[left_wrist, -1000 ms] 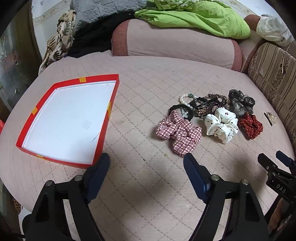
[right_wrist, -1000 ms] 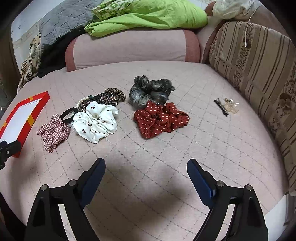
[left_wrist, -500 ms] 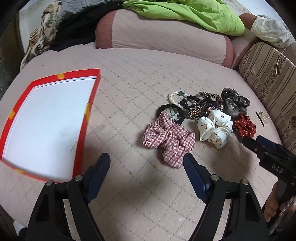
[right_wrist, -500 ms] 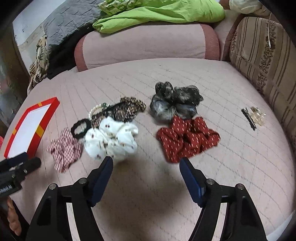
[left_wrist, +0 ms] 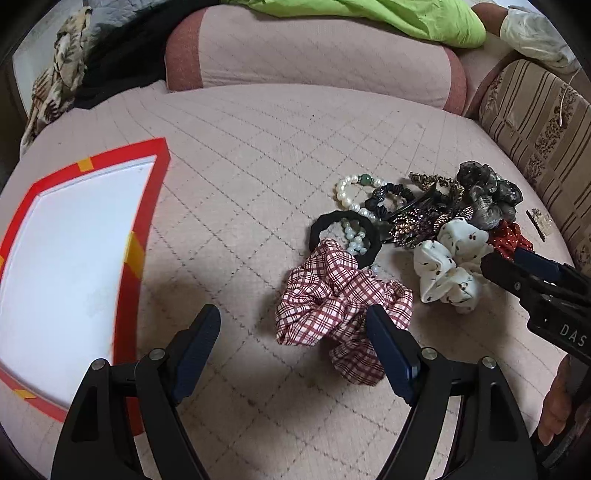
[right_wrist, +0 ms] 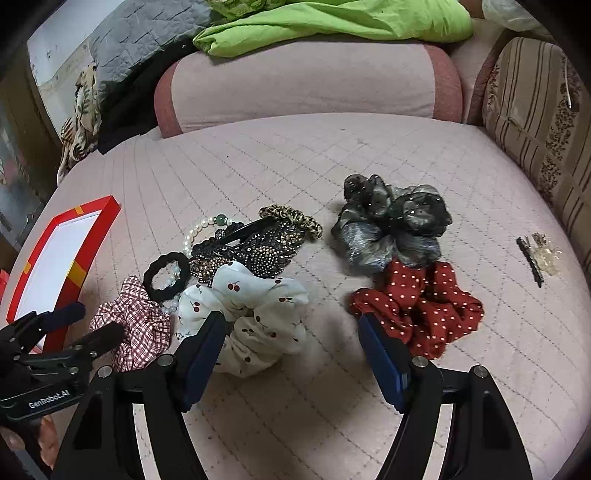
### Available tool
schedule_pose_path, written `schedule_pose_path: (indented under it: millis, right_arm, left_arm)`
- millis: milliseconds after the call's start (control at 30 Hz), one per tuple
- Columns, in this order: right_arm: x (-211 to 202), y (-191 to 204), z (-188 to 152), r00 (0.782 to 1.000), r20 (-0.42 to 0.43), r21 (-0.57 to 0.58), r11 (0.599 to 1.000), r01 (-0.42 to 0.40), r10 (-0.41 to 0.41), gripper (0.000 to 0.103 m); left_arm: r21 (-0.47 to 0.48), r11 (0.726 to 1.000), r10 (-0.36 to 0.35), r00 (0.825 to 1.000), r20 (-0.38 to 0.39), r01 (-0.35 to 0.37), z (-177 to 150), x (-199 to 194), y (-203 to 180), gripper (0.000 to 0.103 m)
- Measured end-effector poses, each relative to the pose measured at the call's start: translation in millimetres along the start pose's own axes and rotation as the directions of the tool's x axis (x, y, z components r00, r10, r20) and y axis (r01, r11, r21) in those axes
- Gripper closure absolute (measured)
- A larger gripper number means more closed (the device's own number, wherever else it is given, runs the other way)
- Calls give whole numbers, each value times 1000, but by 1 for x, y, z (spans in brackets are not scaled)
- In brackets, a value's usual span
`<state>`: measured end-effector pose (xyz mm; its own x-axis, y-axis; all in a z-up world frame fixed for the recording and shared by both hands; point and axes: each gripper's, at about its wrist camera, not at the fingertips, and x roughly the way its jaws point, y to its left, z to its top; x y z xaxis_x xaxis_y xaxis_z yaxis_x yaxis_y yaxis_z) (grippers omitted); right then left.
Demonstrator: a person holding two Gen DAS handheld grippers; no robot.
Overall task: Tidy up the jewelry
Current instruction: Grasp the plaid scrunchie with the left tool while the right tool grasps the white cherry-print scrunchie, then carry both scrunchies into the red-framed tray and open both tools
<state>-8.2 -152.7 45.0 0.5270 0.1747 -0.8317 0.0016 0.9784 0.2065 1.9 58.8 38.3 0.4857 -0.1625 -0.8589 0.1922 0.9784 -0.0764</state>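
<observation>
A pile of hair accessories lies on the pink quilted bed. A red plaid scrunchie [left_wrist: 340,299] [right_wrist: 136,325] lies just ahead of my open, empty left gripper [left_wrist: 293,332], touching its right finger. A white cherry scrunchie [right_wrist: 251,310] [left_wrist: 448,266] sits between the fingers of my open, empty right gripper [right_wrist: 291,347]. A red dotted scrunchie [right_wrist: 421,302], a grey sheer scrunchie [right_wrist: 388,225], a black hair tie [left_wrist: 343,236], a pearl bracelet [left_wrist: 351,192] and beaded clips [right_wrist: 255,247] lie around them. A red-rimmed white tray [left_wrist: 144,236] [right_wrist: 85,254] lies to the left.
Small hair clips [right_wrist: 539,254] lie apart at the right, near a striped cushion [right_wrist: 539,110]. A pink bolster [right_wrist: 306,85] with a green blanket [right_wrist: 332,22] closes off the back. Clothes [left_wrist: 59,81] are heaped at the back left.
Both grippers have moved forward and lower toward the pile. The left now reaches the plaid scrunchie; the right now straddles the white scrunchie. Both stay open.
</observation>
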Motion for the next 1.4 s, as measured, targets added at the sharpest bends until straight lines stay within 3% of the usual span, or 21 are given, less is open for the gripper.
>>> schedule_pose_path:
  millis: [233, 433, 500, 533, 567, 600, 667, 767, 1167, 1400]
  right_arm:
    - [11, -3, -1, 1000, -13, 14, 1000, 0, 0, 25]
    - [19, -2, -1, 999, -32, 16, 1000, -12, 12, 34]
    - [22, -1, -2, 999, -39, 20, 1000, -16, 17, 42]
    - [24, -2, -2, 999, -45, 22, 1000, -21, 22, 47]
    - [26, -2, -3, 998, -55, 26, 999, -27, 29, 58]
    - [28, -2, -3, 997, -68, 34, 999, -39, 41, 69]
    - [28, -1, -5, 995, -74, 45, 997, -58, 62, 83]
    - [20, 3, -7, 995, -62, 38, 996, -80, 82, 89]
    - [-32, 26, -19, 993, -5, -23, 992, -121, 121, 91]
    - [-61, 52, -14, 988, 29, -80, 985, -152, 155, 91]
  left_arm:
    - [-28, 999, -40, 999, -17, 39, 4, 13, 2, 23]
    - [-36, 998, -55, 998, -28, 54, 3, 20, -2, 25]
    - [-24, 999, -49, 998, -28, 48, 2, 20, -6, 43]
    - [-17, 999, -38, 999, -31, 38, 2, 20, -7, 63]
    - [-9, 1000, -27, 999, -36, 27, 2, 19, -9, 83]
    - [-4, 1000, -26, 999, -42, 26, 2, 18, -11, 88]
    - [-8, 999, -46, 998, -46, 46, 2, 13, -13, 89]
    - [-10, 998, -56, 998, -36, 56, -2, 0, -14, 90]
    - [-85, 993, -76, 996, 47, 80, -13, -70, 10, 90]
    - [-125, 991, -22, 994, 110, 36, -13, -99, 45, 90]
